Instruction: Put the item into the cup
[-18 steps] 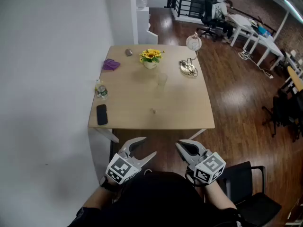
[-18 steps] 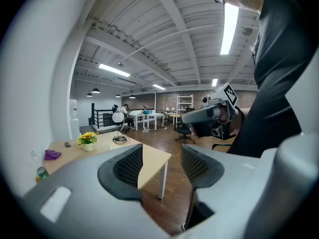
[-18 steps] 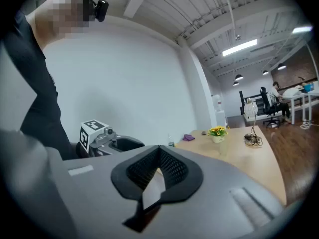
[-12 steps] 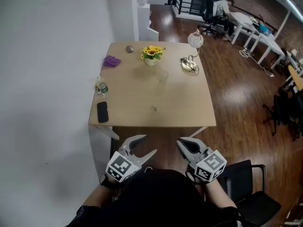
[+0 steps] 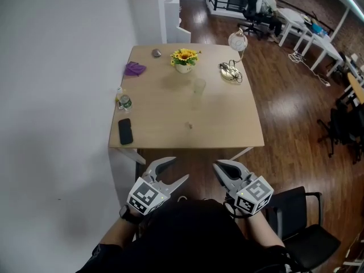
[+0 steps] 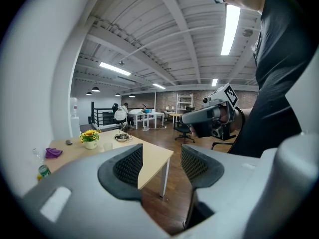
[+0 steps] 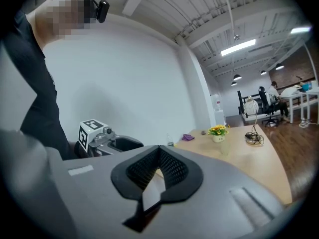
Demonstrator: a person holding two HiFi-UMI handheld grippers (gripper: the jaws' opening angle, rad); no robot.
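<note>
A clear cup point(image 5: 199, 86) stands upright near the middle of the wooden table point(image 5: 239, 129). A small pale item point(image 5: 190, 125) lies on the table closer to me, apart from the cup. Both grippers hover off the table's near edge, close to my body. My left gripper point(image 5: 175, 170) is open with nothing between its jaws point(image 6: 162, 163). My right gripper point(image 5: 223, 169) has its jaw tips touching point(image 7: 158, 149) and holds nothing. The left gripper view shows the cup point(image 6: 108, 146) small and far off. In the right gripper view the cup point(image 7: 223, 146) is faint.
On the table are a black phone point(image 5: 125, 131), a small bottle point(image 5: 123, 101), a purple cloth point(image 5: 135, 69), a pot of yellow flowers point(image 5: 183, 58), a tangle of cable point(image 5: 230, 73) and a lamp point(image 5: 236, 41). A white wall runs along the left. A black chair point(image 5: 301, 220) stands at my right.
The table and its objects have slid a little lower and nearer in the head view. Both grippers keep the same pose and the same jaw states.
</note>
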